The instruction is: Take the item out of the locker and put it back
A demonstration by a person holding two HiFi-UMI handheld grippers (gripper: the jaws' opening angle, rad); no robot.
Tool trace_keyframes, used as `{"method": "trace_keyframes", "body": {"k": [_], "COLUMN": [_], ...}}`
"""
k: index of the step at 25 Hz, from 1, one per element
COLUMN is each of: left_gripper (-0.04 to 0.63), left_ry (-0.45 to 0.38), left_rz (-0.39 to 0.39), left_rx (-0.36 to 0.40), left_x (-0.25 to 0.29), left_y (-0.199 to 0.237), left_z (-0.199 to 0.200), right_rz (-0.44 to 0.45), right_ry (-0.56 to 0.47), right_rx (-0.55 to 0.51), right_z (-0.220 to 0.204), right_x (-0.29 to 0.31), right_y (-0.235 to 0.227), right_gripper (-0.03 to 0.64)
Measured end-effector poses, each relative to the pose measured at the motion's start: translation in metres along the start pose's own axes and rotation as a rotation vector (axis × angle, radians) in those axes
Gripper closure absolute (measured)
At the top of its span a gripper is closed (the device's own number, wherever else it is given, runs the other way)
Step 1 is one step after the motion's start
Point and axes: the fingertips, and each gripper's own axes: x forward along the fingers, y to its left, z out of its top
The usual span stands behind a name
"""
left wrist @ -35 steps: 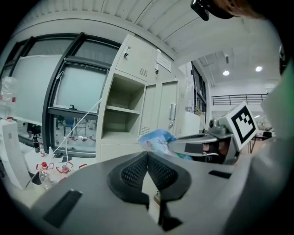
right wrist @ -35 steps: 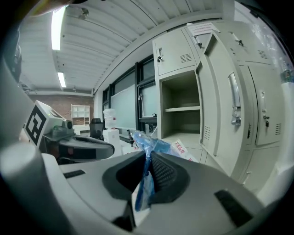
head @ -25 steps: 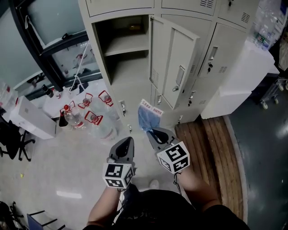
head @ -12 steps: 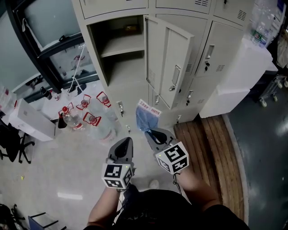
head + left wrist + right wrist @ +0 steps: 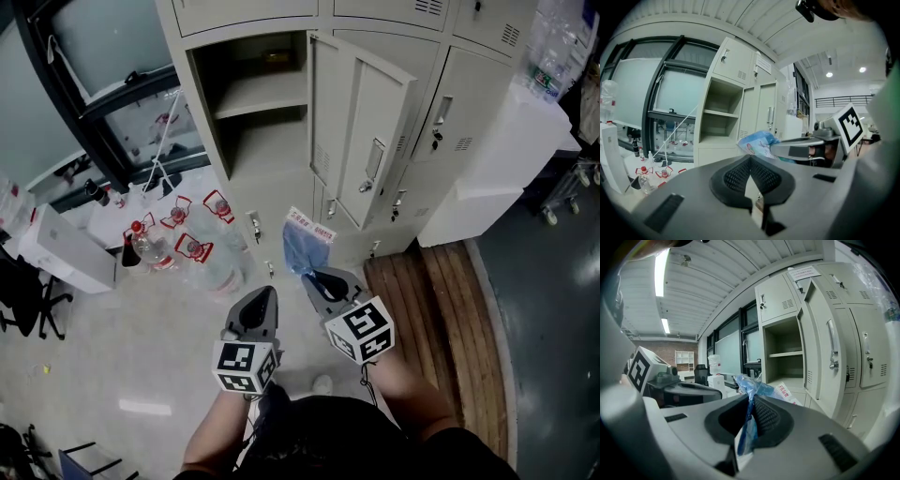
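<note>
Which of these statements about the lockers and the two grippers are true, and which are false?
1. The right gripper is shut on a blue plastic packet. True.
2. The left gripper also grips the packet. False: its jaws are together with nothing between them.
3. One locker door stands open. True.
4. The packet lies on the shelf inside the open locker. False: it hangs from the right gripper, outside the locker.
5. Bottles with red caps stand on the floor. True.
</note>
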Motion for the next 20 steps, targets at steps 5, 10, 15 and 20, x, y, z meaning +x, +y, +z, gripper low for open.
{"method": "trace_keyframes", "body": {"k": [5, 10, 15, 20], "left_gripper": [0.591, 0.591, 0.591, 0.591], "left_ry": [-0.003, -0.003, 0.001, 0.004], "left_rz": [-0.006, -0.011, -0.017, -0.031], "left_rx": [0.003, 0.002, -0.004, -0.004], "left_x": [0.0, 0.004, 0.011, 0.02], "left_y": [0.01, 0.028, 0.052, 0.079], "left_z": [0.004, 0.008, 0.014, 0.022], "right_rz": [0.006, 0.008, 0.003, -0.011], "right_ry": [0.001, 0.01, 0.014, 0.017], "right_rx": [0.007, 0.007, 0.003, -0.002], "right_z": [0.003, 0.005, 0.015, 0.027], "right_x": [0.011, 0.029, 0.053, 0.081], "right_y": [0.004, 0.007, 0.007, 0.005], "right_gripper": [0.592, 0.592, 0.592, 0.592]}}
